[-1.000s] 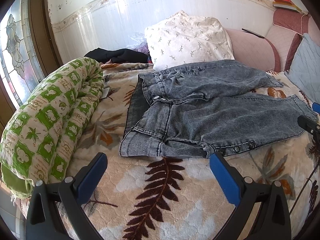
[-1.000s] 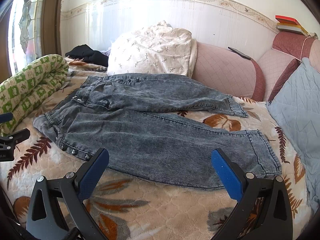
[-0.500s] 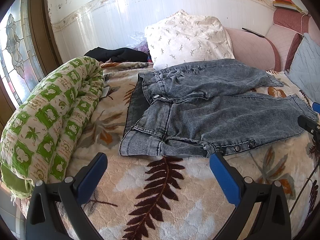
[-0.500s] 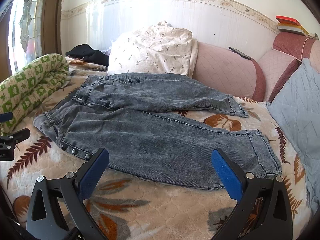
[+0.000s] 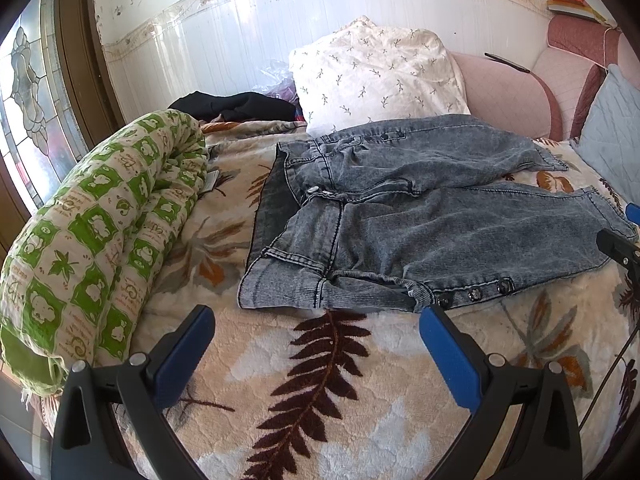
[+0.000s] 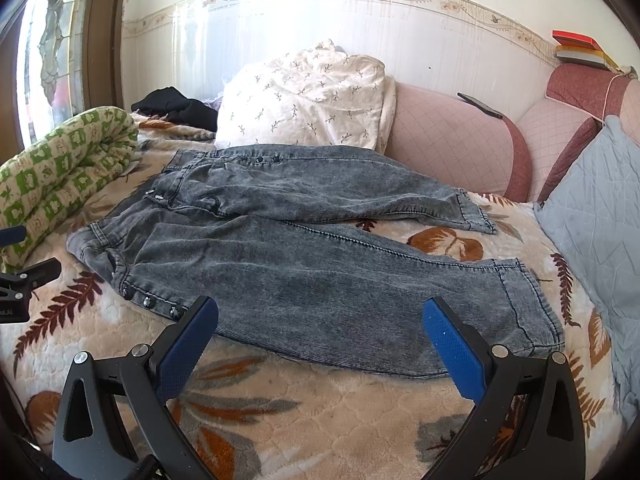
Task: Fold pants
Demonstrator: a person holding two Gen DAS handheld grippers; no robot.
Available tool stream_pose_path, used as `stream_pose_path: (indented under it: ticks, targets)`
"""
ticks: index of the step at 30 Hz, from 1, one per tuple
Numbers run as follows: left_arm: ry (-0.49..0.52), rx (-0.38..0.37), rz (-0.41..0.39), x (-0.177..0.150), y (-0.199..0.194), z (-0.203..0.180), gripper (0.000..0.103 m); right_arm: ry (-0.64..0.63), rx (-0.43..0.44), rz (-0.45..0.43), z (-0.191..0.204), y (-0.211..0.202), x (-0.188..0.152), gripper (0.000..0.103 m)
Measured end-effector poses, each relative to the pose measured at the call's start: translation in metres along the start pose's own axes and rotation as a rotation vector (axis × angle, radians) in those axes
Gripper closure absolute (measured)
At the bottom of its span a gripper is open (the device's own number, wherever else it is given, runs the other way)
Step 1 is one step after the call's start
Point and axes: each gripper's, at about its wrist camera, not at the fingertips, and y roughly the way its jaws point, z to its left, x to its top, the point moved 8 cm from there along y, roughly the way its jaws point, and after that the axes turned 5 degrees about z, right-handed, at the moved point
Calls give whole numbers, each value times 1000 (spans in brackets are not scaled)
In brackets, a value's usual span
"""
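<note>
Grey washed denim pants (image 5: 400,216) lie spread flat on a leaf-patterned blanket (image 5: 328,380), waistband to the left, both legs running right. They also show in the right wrist view (image 6: 320,264). My left gripper (image 5: 316,316) is open and empty, hovering just in front of the waistband's near corner. My right gripper (image 6: 320,308) is open and empty, hovering over the near edge of the near leg. Each gripper's tip shows at the edge of the other's view.
A rolled green-and-white quilt (image 5: 92,240) lies along the left. A floral pillow (image 5: 376,72), black clothes (image 5: 236,104) and a pink headboard (image 6: 452,140) are behind the pants. A grey-blue cushion (image 6: 596,216) is at the right.
Both grippers have barely moved; the left view has shifted very slightly. The pants lie as before.
</note>
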Motion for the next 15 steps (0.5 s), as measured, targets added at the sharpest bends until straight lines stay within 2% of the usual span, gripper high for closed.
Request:
stream_pose_path:
  ticks: [6,15]
  targets:
    - [35,30,26,-2,1,3,0,-2,0,3,1,0,0,0]
    - [38,36,17,-1,1,3,0,-3,0,2,1,0,0,0]
